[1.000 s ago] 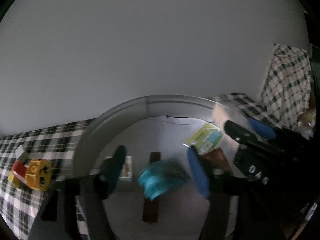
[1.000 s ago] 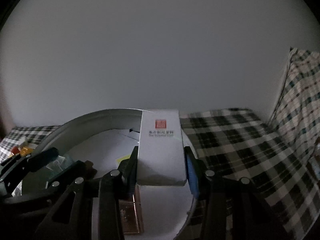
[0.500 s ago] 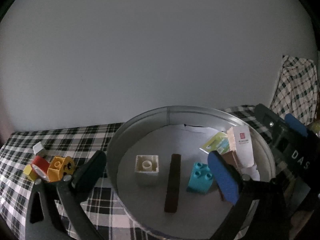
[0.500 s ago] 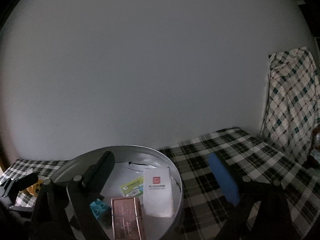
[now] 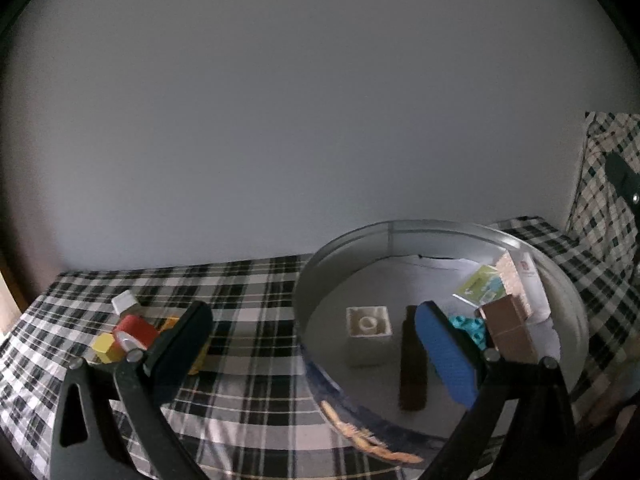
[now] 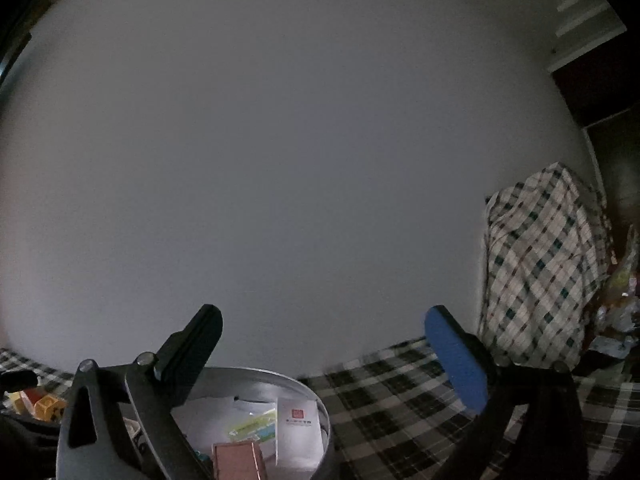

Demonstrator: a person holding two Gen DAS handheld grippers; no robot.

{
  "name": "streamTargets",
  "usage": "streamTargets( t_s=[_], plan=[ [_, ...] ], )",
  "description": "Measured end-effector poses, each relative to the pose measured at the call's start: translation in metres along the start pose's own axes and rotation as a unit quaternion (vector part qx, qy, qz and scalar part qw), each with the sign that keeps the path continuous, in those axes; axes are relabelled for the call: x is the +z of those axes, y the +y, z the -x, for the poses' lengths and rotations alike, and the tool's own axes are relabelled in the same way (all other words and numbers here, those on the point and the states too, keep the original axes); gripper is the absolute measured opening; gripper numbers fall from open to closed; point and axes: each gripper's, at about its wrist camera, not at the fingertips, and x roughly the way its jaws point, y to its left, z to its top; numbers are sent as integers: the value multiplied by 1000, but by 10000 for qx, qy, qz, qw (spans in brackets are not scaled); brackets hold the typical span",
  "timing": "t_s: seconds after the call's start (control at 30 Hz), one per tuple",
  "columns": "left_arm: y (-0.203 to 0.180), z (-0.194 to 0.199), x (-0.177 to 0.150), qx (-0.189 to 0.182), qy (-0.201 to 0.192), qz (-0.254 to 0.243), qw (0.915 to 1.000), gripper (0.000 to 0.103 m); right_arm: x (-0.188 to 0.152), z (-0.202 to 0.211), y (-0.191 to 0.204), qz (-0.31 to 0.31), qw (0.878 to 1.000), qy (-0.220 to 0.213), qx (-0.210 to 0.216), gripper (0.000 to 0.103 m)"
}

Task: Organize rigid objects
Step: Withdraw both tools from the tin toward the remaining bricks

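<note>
The right gripper (image 6: 324,360) is opening, nothing between its jaws; the left gripper (image 5: 316,344) stands wide and empty. A second ago the right one clamped the white box (image 6: 298,436), which now lies in the round tin (image 5: 400,228) beside the copper box (image 6: 238,460). Next, probably, the loose blocks (image 5: 132,334) on the checked worktop (image 5: 256,280): approach low, straddle one squarely, then close.

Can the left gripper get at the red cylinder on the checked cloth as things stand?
Probably yes. The left gripper is open and empty, and the red cylinder lies outside the metal tub, just past its left finger.
</note>
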Motion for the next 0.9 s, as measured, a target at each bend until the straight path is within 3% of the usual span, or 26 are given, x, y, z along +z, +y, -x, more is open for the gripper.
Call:
streamTargets(
  t_s=[0.4, 0.9],
  plan=[
    [10, 5, -11, 201, -50, -237, 9995, 103, 2, 21, 6, 83, 9998, -71, -192, 102],
    [55, 12, -19, 159, 75, 102, 9998, 103, 6, 53, 8, 104, 9977, -354, -569, 102]
  ],
)
